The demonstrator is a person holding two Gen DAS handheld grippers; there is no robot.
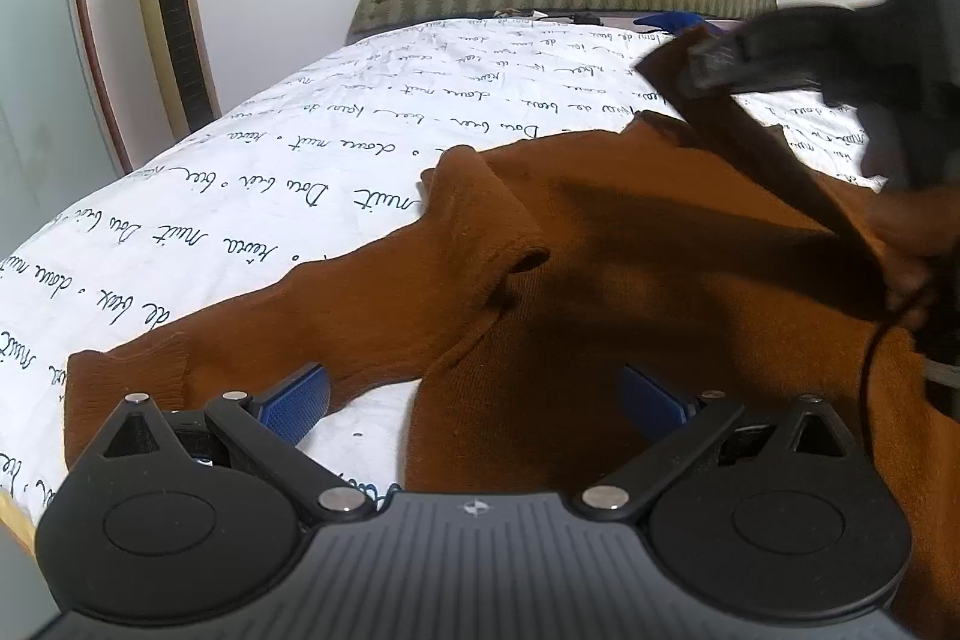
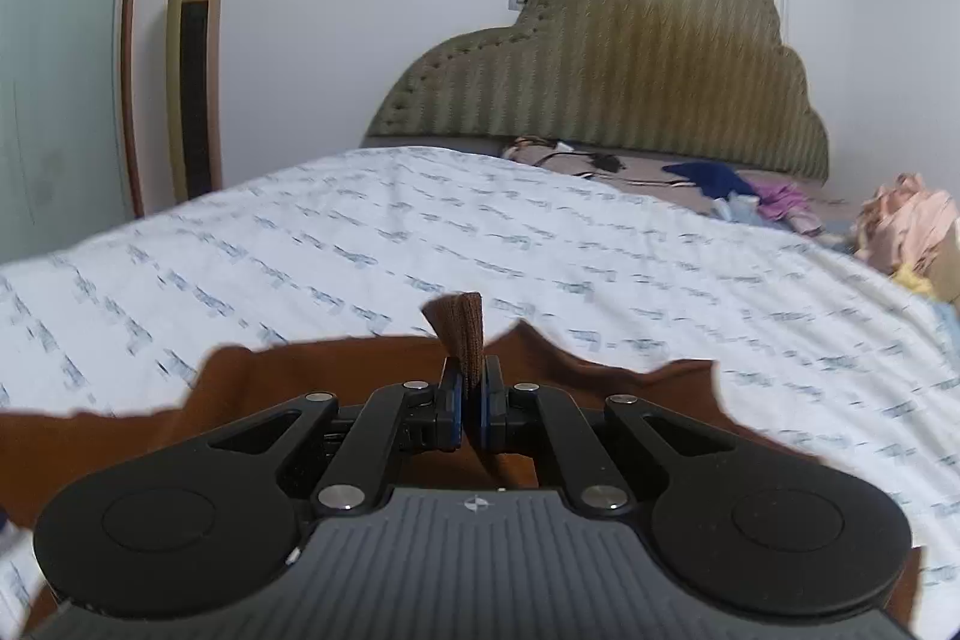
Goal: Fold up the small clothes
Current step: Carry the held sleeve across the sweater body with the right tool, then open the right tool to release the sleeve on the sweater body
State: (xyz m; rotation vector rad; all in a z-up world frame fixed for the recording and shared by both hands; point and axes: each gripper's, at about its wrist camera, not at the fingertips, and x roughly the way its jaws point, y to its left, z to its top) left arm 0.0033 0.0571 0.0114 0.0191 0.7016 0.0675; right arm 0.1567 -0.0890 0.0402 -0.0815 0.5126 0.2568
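A rust-brown knit sweater lies spread on the white bedsheet, one sleeve stretched toward the left with its ribbed cuff near my left gripper. My left gripper hovers open over the sweater's lower part, nothing between its blue pads. My right gripper, blurred at the upper right, is shut on the other sleeve and holds it lifted off the bed. In the right wrist view the right gripper pinches that ribbed cuff, which sticks up between the pads, with the sweater body below.
A padded olive headboard stands at the bed's far end. A gold tower unit stands by the wall at the left. Loose clothes, blue and pink, lie at the far right of the bed. A hand shows at the right edge.
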